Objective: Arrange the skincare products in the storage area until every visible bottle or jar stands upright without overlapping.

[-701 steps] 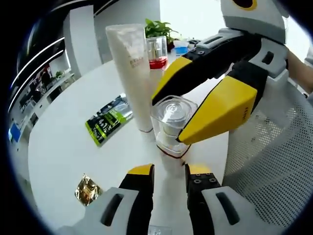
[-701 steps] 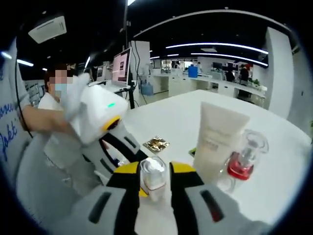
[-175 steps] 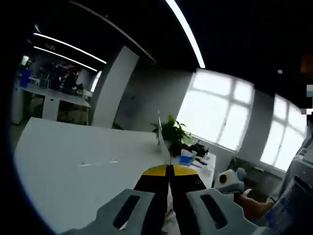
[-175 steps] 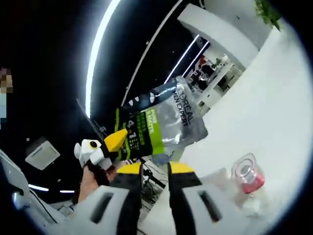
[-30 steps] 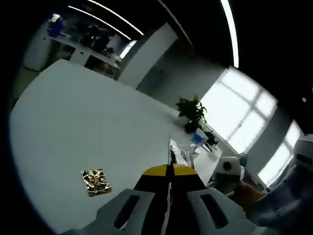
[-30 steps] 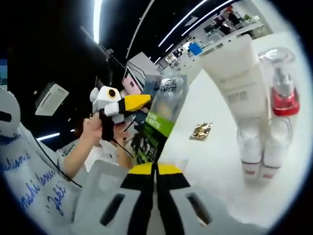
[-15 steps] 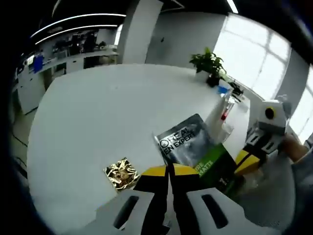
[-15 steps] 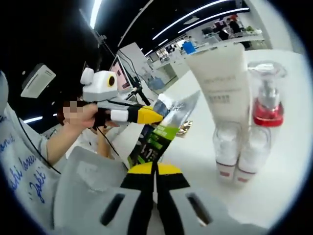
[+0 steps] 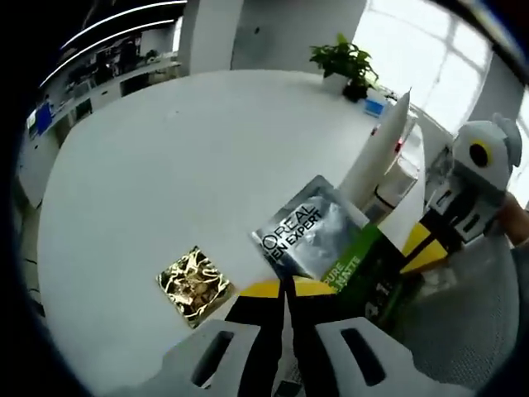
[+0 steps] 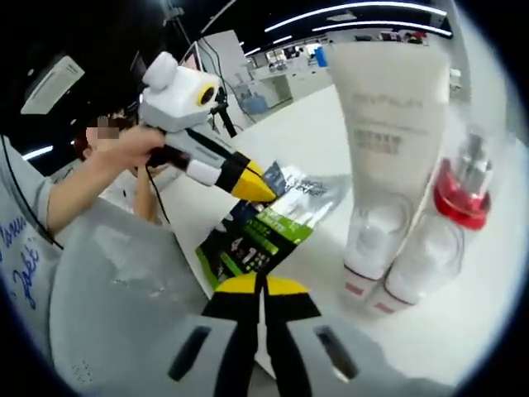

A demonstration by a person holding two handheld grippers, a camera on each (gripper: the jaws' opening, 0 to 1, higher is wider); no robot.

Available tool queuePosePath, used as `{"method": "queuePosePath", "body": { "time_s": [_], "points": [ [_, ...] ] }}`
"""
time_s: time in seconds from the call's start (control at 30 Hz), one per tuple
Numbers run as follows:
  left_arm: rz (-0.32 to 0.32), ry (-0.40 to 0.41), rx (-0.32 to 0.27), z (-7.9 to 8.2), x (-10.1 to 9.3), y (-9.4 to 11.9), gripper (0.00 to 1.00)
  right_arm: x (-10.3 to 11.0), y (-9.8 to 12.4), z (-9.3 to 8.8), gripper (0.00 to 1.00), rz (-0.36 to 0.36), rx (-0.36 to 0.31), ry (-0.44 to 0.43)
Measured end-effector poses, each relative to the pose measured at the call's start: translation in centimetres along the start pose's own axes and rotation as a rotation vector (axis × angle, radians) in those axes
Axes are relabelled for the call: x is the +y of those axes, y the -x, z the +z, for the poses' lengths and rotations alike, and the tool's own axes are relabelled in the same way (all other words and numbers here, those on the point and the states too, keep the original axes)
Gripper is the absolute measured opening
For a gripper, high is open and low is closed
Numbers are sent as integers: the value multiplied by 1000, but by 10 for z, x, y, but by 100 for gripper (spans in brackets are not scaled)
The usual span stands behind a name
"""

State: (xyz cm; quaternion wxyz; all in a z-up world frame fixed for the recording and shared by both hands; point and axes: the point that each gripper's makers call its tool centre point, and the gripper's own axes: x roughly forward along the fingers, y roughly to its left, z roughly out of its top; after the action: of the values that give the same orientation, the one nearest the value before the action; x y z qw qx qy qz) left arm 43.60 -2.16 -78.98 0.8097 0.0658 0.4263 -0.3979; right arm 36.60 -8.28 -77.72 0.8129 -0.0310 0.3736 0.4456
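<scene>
The L'Oréal Men Expert sachet (image 9: pixel 321 241) lies nearly flat on the white desk (image 9: pixel 165 165), just ahead of the left tongs (image 9: pixel 286 287) and pinched at its green end by the tips of the right tongs (image 9: pixel 413 248). In the right gripper view the left tongs (image 10: pixel 248 188) clamp the sachet (image 10: pixel 269 223) at its silver end, while that view's own right tongs (image 10: pixel 263 285) look pressed together on its near edge.

The risk: letting go this close to the white tube (image 10: pixel 388 141), the red pump bottle (image 10: pixel 463 198) and the two small jars (image 10: pixel 368 248) could leave the pouch overlapping them or nudge the tall tube over (it stands on a narrow cap). The gold foil packet (image 9: pixel 193 285) sits left of the left tongs.

Half a second ago the sachet was held more upright; it is now lower and flatter.
</scene>
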Motion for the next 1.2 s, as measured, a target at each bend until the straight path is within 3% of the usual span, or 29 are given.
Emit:
{"method": "queuePosePath", "body": {
  "time_s": [0.27, 0.4, 0.5, 0.73, 0.87, 1.2],
  "points": [
    [-45, 6, 92, -13, -2, -17, 0, -13, -9, -23, 1, -79, 167, 191],
    [-57, 27, 110, -12, 0, -23, 0, -16, -15, -29, 1, -89, 198, 217],
    [-91, 70, 169, -19, 0, -28, 0, -18, -15, -32, 1, -97, 233, 249],
    [-82, 61, 140, -18, 0, -31, 0, -24, -18, -40, 1, -117, 275, 282],
    [-105, 133, 116, -19, 0, -29, 0, -25, -17, -43, 2, -120, 286, 283],
    [-103, 191, 99, -19, 6, -32, 0, -21, -13, -42, 2, -137, 277, 278]
  ]
}}
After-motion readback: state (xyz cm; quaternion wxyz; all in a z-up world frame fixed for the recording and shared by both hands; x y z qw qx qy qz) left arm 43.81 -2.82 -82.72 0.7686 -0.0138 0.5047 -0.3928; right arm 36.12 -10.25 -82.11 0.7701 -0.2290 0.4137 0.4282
